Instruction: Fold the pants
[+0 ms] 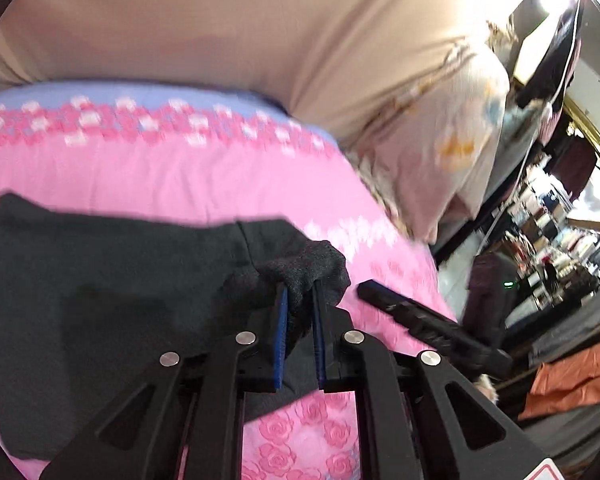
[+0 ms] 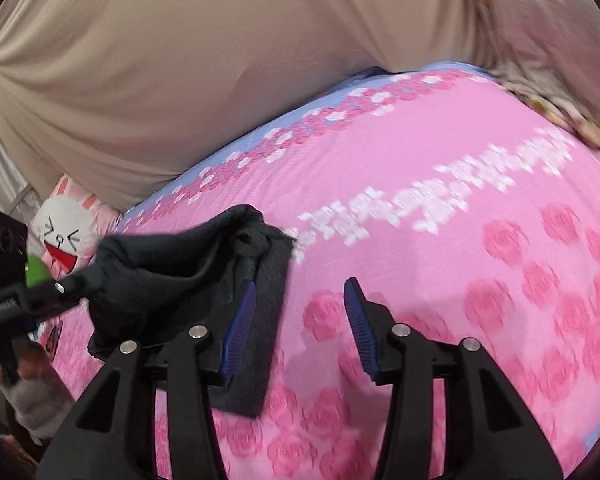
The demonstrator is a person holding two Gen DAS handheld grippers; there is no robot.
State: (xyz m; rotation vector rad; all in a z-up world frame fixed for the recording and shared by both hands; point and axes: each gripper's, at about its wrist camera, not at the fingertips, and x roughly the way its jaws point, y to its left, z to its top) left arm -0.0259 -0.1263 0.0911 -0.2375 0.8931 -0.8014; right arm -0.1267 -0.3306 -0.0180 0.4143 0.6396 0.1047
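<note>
Dark grey pants (image 1: 100, 280) lie on the pink rose-print bedspread (image 1: 180, 176), partly folded, layers overlapping; both views are motion-blurred, so seams and the waistband cannot be made out. In the left wrist view the lower edge of the garment is hidden behind the gripper frame. Left gripper (image 1: 300, 300): jaws clamped together on a bunched fold of the pants, fabric raised off the bed and draped over the blue pads. Right gripper (image 2: 300, 300): jaws apart, nothing between them, hovering above the bedspread with its left finger over the right edge of the pants; whether that finger touches the cloth cannot be told. In the right wrist view the left gripper enters from the left edge, cloth pulled toward it, the hand beneath mostly cut off. Beige sheet (image 1: 220, 20) behind the bed; cartoon rabbit pillow (image 2: 66, 232) at far left, half hidden.
</note>
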